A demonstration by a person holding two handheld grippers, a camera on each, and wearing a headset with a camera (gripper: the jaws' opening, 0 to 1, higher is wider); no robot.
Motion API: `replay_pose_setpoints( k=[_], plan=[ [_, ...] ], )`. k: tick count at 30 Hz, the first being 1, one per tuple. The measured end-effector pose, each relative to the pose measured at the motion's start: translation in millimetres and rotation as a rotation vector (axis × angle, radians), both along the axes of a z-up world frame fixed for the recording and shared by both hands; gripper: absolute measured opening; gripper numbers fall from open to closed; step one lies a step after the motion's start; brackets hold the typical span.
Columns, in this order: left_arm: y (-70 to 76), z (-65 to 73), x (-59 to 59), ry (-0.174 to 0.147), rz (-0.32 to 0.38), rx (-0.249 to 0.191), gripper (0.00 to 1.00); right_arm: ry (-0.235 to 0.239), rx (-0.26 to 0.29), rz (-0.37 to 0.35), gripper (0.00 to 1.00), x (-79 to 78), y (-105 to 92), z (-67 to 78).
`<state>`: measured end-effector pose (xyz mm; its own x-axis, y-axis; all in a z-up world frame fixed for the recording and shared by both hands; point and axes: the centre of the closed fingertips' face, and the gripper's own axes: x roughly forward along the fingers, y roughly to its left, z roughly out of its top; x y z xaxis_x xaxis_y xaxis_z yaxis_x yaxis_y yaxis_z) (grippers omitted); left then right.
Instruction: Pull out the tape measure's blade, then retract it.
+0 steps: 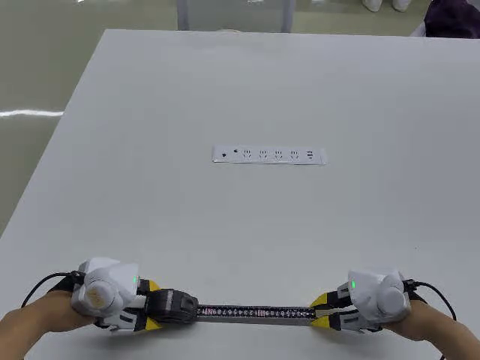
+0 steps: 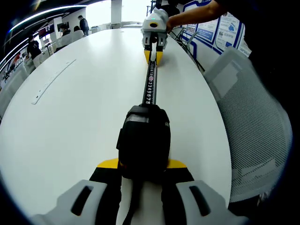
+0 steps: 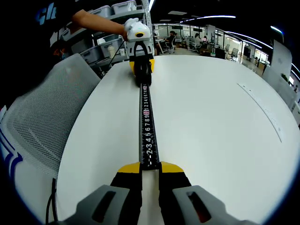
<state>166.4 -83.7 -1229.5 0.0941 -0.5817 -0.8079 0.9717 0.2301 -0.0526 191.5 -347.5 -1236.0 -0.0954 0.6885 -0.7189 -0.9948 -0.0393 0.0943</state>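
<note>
A black tape measure case (image 1: 172,306) lies near the table's front edge, and my left gripper (image 1: 150,306) is shut on it; in the left gripper view the case (image 2: 143,140) sits between the yellow-tipped jaws. Its blade (image 1: 255,311) is drawn out flat to the right, numbered face up. My right gripper (image 1: 321,310) is shut on the blade's end, which shows in the right gripper view as the blade (image 3: 146,131) running away to the case (image 3: 142,74). The two grippers face each other along the blade, as the left gripper view shows with the right gripper (image 2: 153,55) far off.
A white power strip (image 1: 269,155) lies in the middle of the white table (image 1: 240,97). A mesh chair (image 2: 255,122) stands just off the table's near edge. People and desks are far in the background.
</note>
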Motion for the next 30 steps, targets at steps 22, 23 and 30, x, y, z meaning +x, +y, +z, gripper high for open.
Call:
replay_pose_setpoints(
  k=[22,23,30],
  plan=[
    [0.0,-0.7,0.5,0.001,-0.001,0.002,0.29,-0.003,-0.026,-0.016,0.10,0.9,-16.6,-4.0],
    [0.0,-0.7,0.5,0.001,-0.001,0.002,0.29,-0.004,-0.028,-0.016,0.10,0.7,-16.9,-4.0],
    [-0.5,-0.4,0.4,0.001,-0.001,0.003,0.29,-0.002,-0.039,-0.018,0.10,-0.3,-20.0,-5.5]
  ],
)
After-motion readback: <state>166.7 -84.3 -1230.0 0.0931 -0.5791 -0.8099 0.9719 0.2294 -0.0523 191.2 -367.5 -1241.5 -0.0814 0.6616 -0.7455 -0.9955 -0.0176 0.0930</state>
